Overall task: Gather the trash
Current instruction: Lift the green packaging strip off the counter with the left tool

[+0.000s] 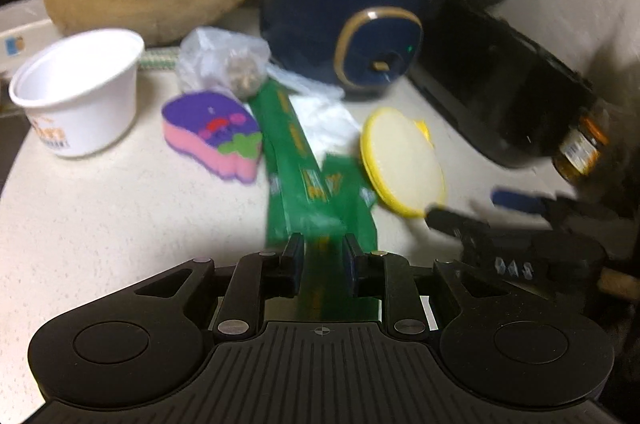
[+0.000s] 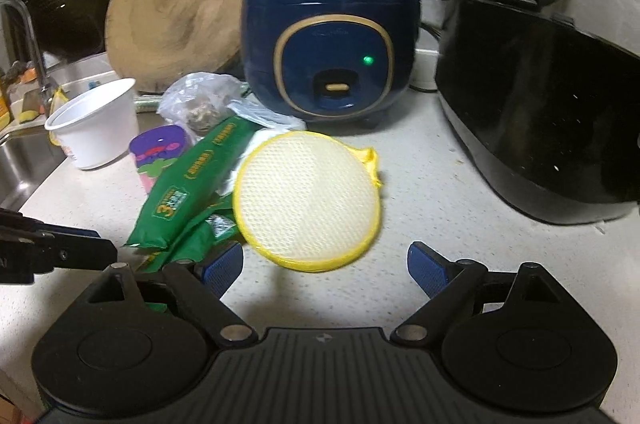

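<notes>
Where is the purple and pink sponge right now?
The purple and pink sponge lies on the pale countertop, left of centre in both views, between the white plastic cup and the green wrapper.

A long green wrapper [image 1: 296, 147] with yellow writing lies flat on the pale counter [image 1: 100, 224], with more crumpled green wrappers [image 2: 196, 236] beside it. A clear plastic bag [image 1: 224, 61] with brown bits inside sits bunched up behind them. An empty white paper cup [image 1: 80, 91] stands upright off to the left, near the sink.
</notes>
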Available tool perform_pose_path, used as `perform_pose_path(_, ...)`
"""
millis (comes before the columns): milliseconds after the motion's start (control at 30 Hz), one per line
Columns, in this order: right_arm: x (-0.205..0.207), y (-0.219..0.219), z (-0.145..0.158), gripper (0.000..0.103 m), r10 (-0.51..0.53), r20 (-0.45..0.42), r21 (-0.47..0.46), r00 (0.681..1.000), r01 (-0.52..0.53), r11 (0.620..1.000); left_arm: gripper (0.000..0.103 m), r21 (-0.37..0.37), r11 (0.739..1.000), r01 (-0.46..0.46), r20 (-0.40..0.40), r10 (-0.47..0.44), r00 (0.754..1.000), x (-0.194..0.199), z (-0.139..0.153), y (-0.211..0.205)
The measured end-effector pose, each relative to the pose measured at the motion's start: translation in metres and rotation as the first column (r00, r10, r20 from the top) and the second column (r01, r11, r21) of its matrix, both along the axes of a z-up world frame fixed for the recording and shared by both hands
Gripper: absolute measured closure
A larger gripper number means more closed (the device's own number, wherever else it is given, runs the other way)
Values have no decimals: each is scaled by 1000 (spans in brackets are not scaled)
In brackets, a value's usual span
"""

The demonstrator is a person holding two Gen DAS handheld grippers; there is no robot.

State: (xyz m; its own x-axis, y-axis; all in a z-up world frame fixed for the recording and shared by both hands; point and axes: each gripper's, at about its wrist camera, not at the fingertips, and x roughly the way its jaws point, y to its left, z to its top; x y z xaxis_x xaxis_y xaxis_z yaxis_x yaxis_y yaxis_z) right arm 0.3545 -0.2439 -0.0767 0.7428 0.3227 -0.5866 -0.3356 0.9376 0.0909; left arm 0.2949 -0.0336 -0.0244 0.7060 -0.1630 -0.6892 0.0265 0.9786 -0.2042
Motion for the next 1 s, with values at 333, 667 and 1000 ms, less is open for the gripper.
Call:
perform_pose_path(333,-10,15,11,13,105,52,19,993,-106,994,79,35,957,-286,6,286,958,34,5,48)
perform_pose_path(667,43,121,36,13,399,120,-9,909,-401,916,79,125,905,-406,-17,411,912,-10,10,85)
perform_pose_path(1000,76,195,12,36,457,-7,-82,890,-456,886,79,87,884,-459,-12,462,887,-41,19,104)
